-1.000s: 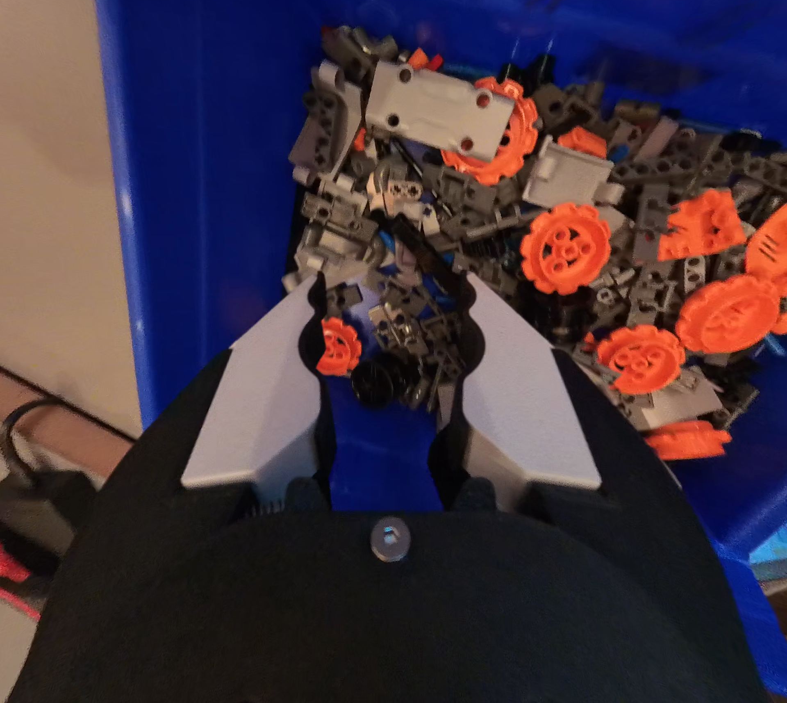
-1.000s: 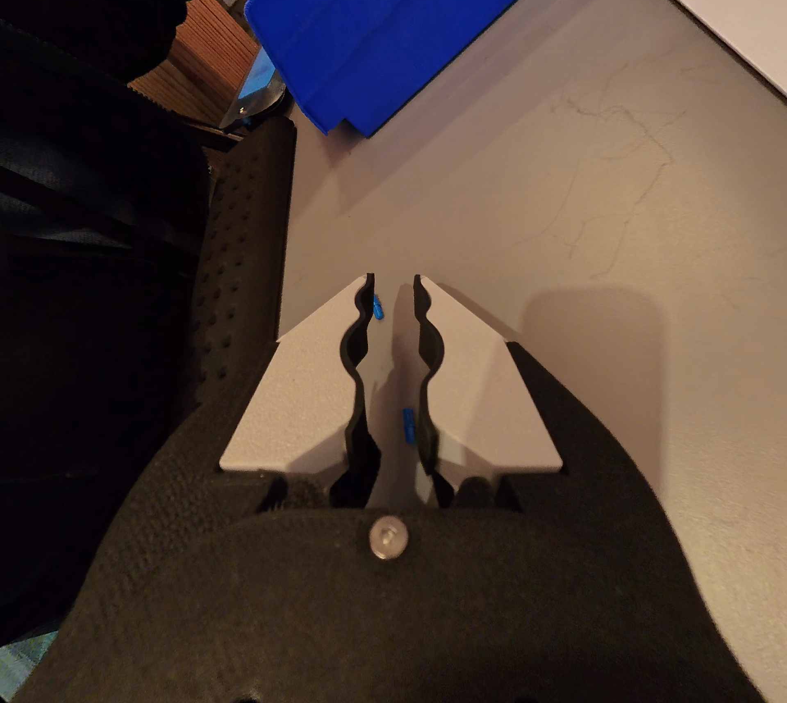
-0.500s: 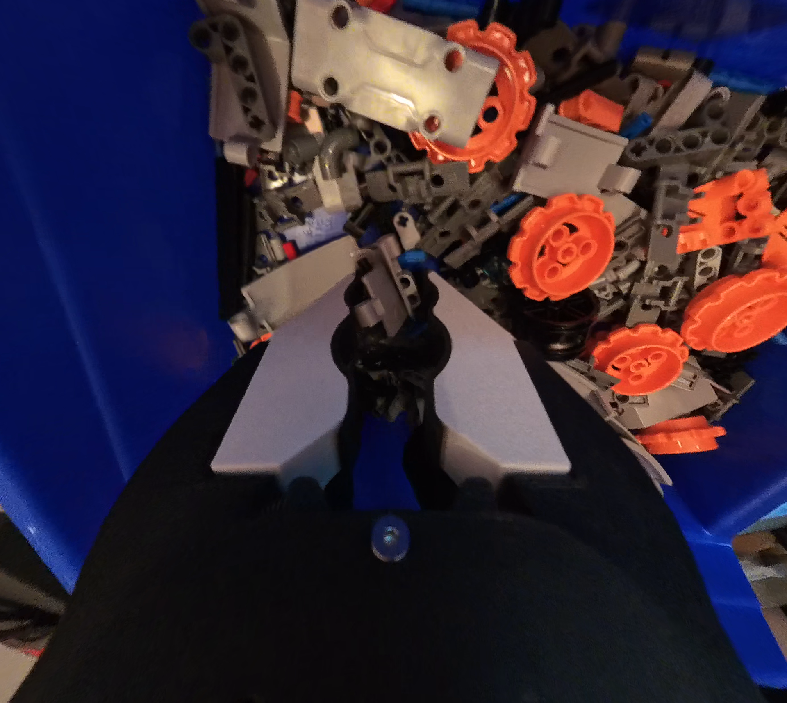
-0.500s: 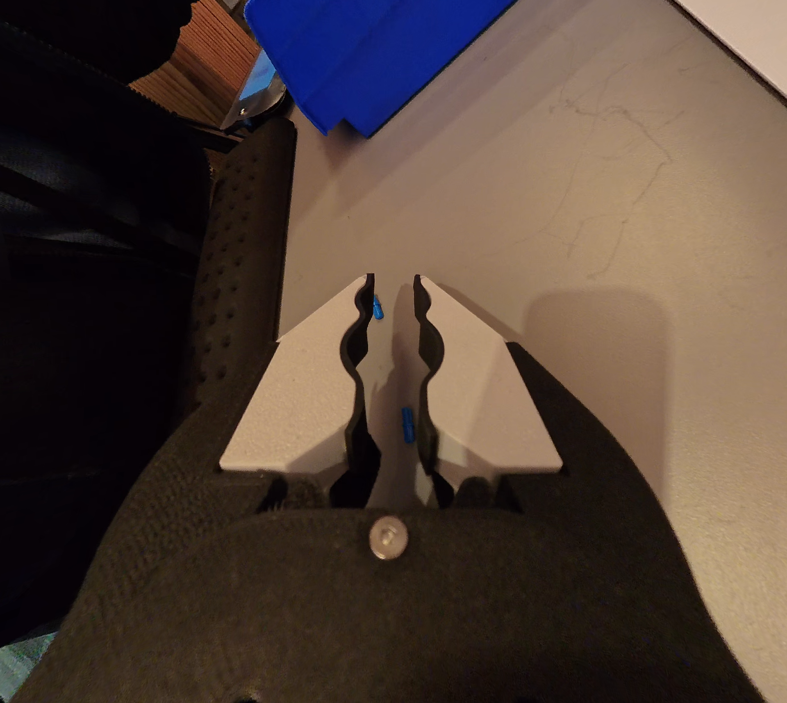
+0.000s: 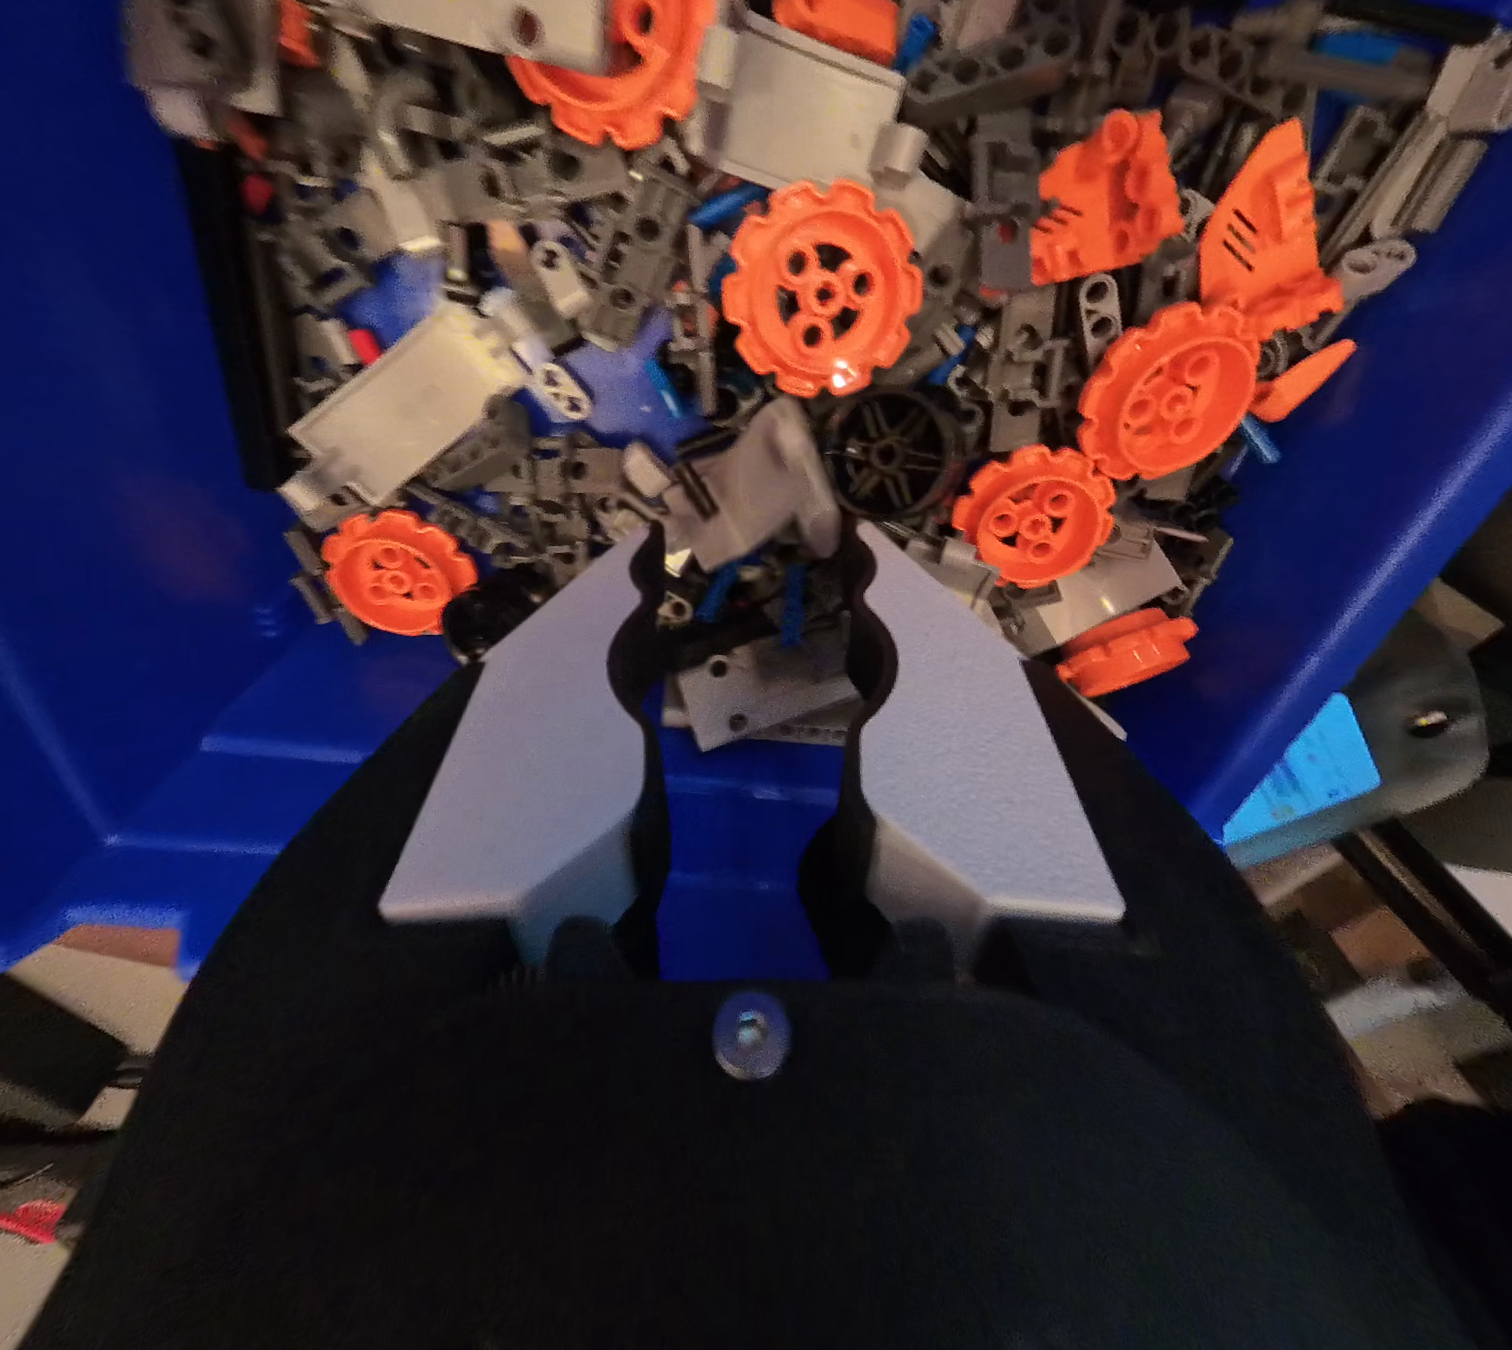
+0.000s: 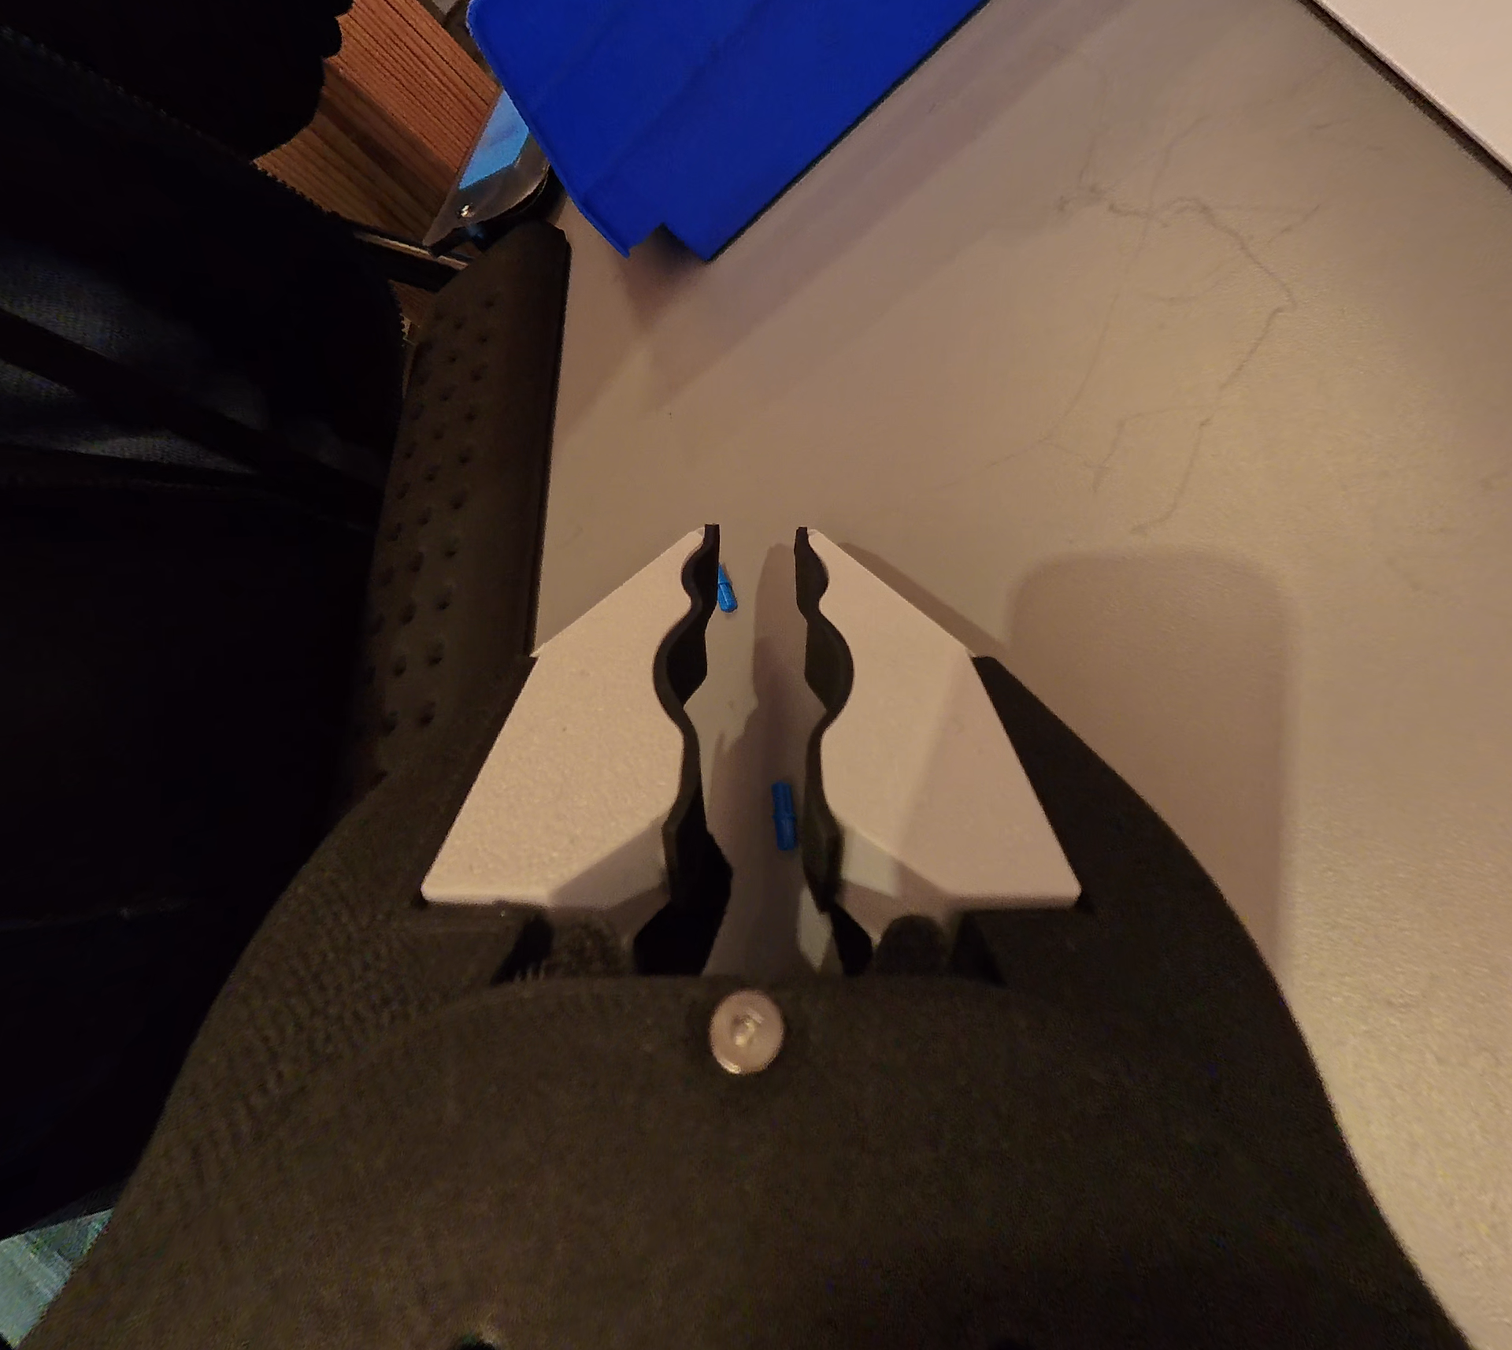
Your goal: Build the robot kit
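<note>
Grey plastic piece [image 5: 749,500] pinched in left gripper [image 5: 753,541] over blue bin [image 5: 123,492] of parts; right gripper [image 6: 757,533] slightly parted, empty, above table [image 6: 1064,370] with blue pins [image 6: 726,591].

blue bin [image 5: 123,410], orange gears [image 5: 821,286], grey tabletop [image 6: 1064,370]

pretty dim warm lighting, pale marbled tabletop [image 6: 1104,370] with faint veins, and a black perforated chair [image 6: 466,492] beside it
</note>
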`<state>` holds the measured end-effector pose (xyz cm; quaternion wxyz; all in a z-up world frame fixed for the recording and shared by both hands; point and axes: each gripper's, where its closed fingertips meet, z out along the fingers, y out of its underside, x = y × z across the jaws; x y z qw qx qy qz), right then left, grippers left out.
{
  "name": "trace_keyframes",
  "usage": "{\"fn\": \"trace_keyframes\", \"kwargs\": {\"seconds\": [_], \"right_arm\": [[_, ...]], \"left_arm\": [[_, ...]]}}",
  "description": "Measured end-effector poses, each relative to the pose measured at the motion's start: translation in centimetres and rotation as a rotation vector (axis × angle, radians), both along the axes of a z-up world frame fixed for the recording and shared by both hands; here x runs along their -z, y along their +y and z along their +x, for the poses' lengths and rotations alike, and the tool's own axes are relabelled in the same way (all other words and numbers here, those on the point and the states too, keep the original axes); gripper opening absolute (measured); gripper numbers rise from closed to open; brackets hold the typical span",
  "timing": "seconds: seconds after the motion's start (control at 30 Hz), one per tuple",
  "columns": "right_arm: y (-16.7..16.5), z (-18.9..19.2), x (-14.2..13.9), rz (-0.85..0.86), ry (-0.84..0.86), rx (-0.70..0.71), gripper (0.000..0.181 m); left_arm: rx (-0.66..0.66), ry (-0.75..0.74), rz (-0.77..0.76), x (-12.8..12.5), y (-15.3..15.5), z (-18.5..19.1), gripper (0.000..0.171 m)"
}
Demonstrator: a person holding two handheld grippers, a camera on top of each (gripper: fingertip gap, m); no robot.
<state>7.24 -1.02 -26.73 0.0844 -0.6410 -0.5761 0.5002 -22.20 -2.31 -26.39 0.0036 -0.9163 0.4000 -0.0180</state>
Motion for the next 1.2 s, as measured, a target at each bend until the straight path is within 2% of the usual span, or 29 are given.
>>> {"fn": "trace_keyframes", "kwargs": {"seconds": [0.17,0.3,0.37,0.43,0.47,0.57,0.6,0.77,0.83,1.1,1.2], "right_arm": [[0.0,0.0,-0.1,-0.001,0.002,0.001,0.016],[0.0,0.0,-0.1,0.0,0.005,0.001,0.016],[0.0,0.0,-0.2,-0.001,0.006,0.002,0.016],[0.0,0.0,-0.1,-0.001,0.005,0.001,0.016],[0.0,0.0,-0.1,-0.001,0.005,0.001,0.016],[0.0,0.0,-0.1,-0.002,0.005,0.001,0.016],[0.0,0.0,-0.1,-0.002,0.006,0.002,0.016],[0.0,0.0,-0.2,-0.001,0.006,0.0,0.016],[0.0,0.0,-0.2,0.0,0.008,0.001,0.016],[-0.1,0.0,-0.3,0.0,0.01,0.001,0.016],[-0.1,0.0,-0.2,0.0,0.007,-0.002,0.016]], "left_arm": [[-0.069,0.068,0.184,-0.9,4.9,-2.7,0.061],[-0.144,0.051,0.177,0.3,6.6,-3.4,0.057],[-0.165,0.119,0.177,1.1,7.1,-4.7,0.052],[-0.18,0.123,0.172,1.6,7.5,-4.7,0.049],[-0.181,0.127,0.161,1.8,7.4,-4.8,0.037],[-0.149,0.167,0.127,2.3,6.9,-5.0,0.031],[-0.139,0.165,0.123,2.3,6.8,-4.8,0.023],[-0.11,0.148,0.137,2.0,6.6,-4.4,0.018],[-0.099,0.118,0.151,1.4,6.4,-4.0,0.0],[-0.057,0.083,0.005,0.9,1.4,-3.0,0.0],[-0.065,0.074,0.028,0.5,1.5,-2.9,0.014]]}}
